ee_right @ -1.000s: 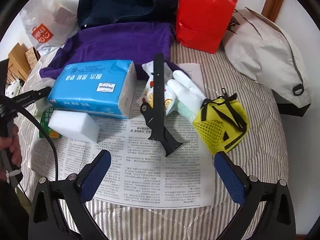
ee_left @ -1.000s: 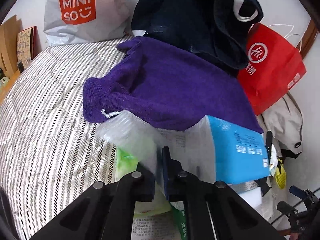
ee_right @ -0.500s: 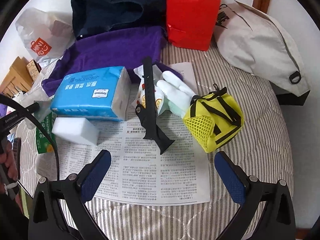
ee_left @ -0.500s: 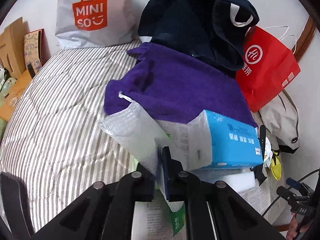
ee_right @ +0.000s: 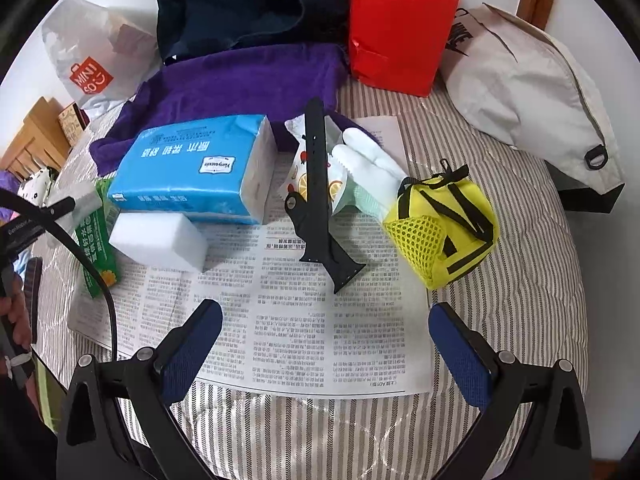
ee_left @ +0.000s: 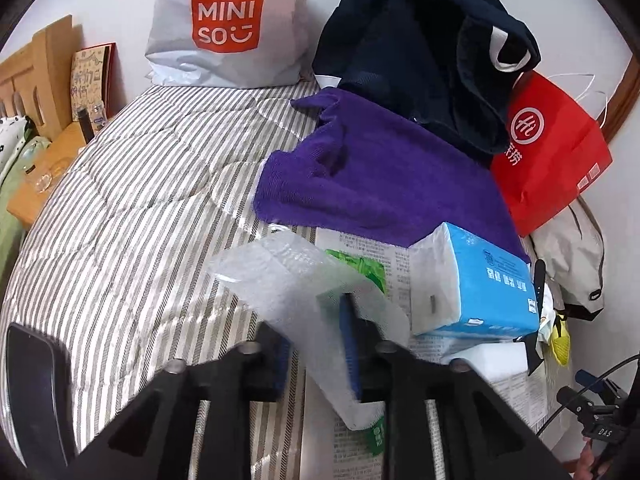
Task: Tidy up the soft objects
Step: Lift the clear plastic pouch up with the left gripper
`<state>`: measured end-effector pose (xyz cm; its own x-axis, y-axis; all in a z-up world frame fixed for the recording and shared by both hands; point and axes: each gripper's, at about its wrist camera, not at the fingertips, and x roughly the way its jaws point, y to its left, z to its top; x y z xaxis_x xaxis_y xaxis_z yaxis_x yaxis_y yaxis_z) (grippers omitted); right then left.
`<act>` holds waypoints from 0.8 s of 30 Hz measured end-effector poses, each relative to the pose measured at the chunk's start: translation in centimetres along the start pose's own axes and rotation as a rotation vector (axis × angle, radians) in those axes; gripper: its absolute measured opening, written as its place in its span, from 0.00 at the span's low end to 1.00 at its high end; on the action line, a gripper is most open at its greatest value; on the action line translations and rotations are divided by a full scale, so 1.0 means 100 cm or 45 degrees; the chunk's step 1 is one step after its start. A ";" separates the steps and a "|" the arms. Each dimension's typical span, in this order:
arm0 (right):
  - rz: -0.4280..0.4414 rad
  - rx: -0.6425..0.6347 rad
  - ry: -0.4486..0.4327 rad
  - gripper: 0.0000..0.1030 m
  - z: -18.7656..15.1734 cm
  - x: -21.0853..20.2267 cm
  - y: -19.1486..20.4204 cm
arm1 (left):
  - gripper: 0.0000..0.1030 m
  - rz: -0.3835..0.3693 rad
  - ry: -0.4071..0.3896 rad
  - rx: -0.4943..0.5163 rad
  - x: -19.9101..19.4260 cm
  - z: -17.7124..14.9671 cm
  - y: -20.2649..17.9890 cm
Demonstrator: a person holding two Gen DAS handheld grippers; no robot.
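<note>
My left gripper (ee_left: 316, 344) has its jaws parted, with a clear bubble-wrap bag (ee_left: 304, 296) draped over the right finger above the striped bed. The bag also shows at the left edge of the right wrist view (ee_right: 76, 202). My right gripper (ee_right: 324, 344) is open and empty over a newspaper sheet (ee_right: 304, 328). On the sheet lie a blue tissue pack (ee_right: 192, 168), a white sponge block (ee_right: 158, 240), a black watch strap (ee_right: 316, 196), a white glove (ee_right: 368, 164), a yellow mesh pouch (ee_right: 444, 224) and a green packet (ee_right: 96, 248).
A purple towel (ee_left: 380, 180), a dark navy garment (ee_left: 420, 52), a red paper bag (ee_left: 548, 148), a Miniso bag (ee_left: 228, 24) and a beige bag (ee_right: 528, 80) line the far side. A dark phone (ee_left: 36, 392) lies at lower left. A wooden headboard (ee_left: 36, 76) stands left.
My left gripper has pulled back and left with the bubble-wrap bag, and its jaws have parted. The right gripper has barely moved and stays open.
</note>
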<state>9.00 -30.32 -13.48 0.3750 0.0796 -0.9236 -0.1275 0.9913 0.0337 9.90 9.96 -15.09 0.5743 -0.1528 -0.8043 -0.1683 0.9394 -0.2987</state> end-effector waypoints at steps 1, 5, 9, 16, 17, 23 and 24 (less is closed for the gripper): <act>-0.002 -0.002 0.003 0.99 0.000 0.000 0.000 | 0.08 -0.012 -0.006 -0.006 -0.001 0.001 0.000; -0.013 -0.013 -0.003 0.99 -0.001 -0.003 0.000 | 0.05 -0.044 -0.054 0.015 -0.013 0.007 -0.003; -0.013 0.004 -0.012 0.99 0.001 -0.005 -0.003 | 0.04 -0.048 -0.090 0.048 -0.025 0.012 -0.009; -0.039 0.031 -0.061 0.99 0.006 -0.014 -0.020 | 0.04 -0.080 -0.135 0.097 -0.040 0.018 -0.025; -0.042 0.039 -0.067 0.99 0.007 -0.015 -0.023 | 0.04 -0.084 -0.145 0.102 -0.042 0.018 -0.027; -0.074 0.081 -0.095 0.99 0.009 -0.018 -0.040 | 0.03 -0.101 -0.176 0.122 -0.053 0.020 -0.035; -0.078 0.089 -0.102 0.99 0.009 -0.018 -0.043 | 0.03 -0.103 -0.181 0.128 -0.055 0.021 -0.036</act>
<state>9.75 -34.67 -11.64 0.4525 0.0240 -0.8914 -0.0388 0.9992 0.0072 9.02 8.04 -8.53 0.6914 -0.1908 -0.6969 -0.0399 0.9529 -0.3006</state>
